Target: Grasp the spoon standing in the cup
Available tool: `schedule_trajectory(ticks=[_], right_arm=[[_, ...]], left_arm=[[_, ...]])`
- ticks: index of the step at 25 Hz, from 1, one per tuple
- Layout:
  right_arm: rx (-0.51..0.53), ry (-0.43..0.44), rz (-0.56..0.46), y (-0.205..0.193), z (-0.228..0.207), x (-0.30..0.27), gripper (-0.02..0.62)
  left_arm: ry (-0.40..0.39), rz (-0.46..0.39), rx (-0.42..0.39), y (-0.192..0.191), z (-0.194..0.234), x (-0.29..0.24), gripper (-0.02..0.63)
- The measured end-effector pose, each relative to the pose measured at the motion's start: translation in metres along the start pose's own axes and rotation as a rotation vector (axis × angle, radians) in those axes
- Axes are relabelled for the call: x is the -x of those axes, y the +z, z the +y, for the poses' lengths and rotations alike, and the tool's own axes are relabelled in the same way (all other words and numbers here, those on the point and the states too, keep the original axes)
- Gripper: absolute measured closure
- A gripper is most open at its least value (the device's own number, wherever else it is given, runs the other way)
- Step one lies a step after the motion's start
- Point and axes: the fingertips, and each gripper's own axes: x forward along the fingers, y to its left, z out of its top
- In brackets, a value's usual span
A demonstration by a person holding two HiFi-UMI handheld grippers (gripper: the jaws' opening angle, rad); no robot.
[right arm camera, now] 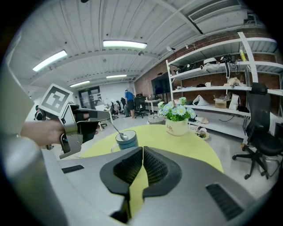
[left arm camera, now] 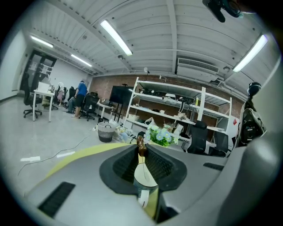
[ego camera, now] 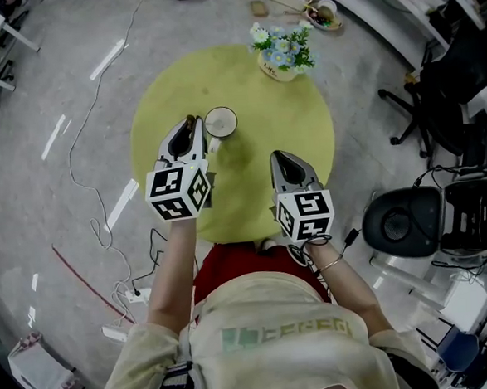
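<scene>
**Yellow round table: your left tongs hold the spoon, the grasp looks made**

Yellow round table [ego camera: 307, 156] fills the middle of the head view, with grey floor and cables around it. A flower pot [ego camera: 282, 58] stands at its upper edge. The cup [right arm camera: 129, 144] stands on the table a little above the centre of that view. The spoon [right arm camera: 118, 131] leans out of the cup. Its bowl end is at the mouth of the cup and its thin handle rises toward the upper left in the right gripper view.

Your left gripper [ego camera: 194, 126] is just beside the cup, on its left side in the head view. Its jaws are pressed together at their tips on the upper end of the handle. The right gripper view shows the handle ending exactly at these tips. In the left gripper view only a narrow wedge stays free between the pads, with the cup below it. So I judge that the grasp itself is done. What is left, if anything, is only to check that the hold is firm, because the handle is thin and the tips catch only its end.

Your right gripper [ego camera: 279, 157] hovers over the lower right part of the table, well apart from the cup. Its jaws are closed on nothing, and only the yellow tabletop shows through the seam. Both forearms reach forward from your body, with the left one stretched further than the right.
</scene>
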Motion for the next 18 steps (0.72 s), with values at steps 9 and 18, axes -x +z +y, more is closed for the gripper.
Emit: schedule_trajectory(ticks=[9, 18], right_arm=[[0.012, 0.018, -0.041, 0.007, 0.003, 0.037, 0.558], [0.033, 0.048, -0.064, 0.003, 0.007, 0.068, 0.558]], left_arm=[[0.029, -0.066, -0.001, 0.021, -0.022, 0.045, 0.549], [0.042, -0.08, 0.0, 0.015, -0.046, 0.083, 0.549]])
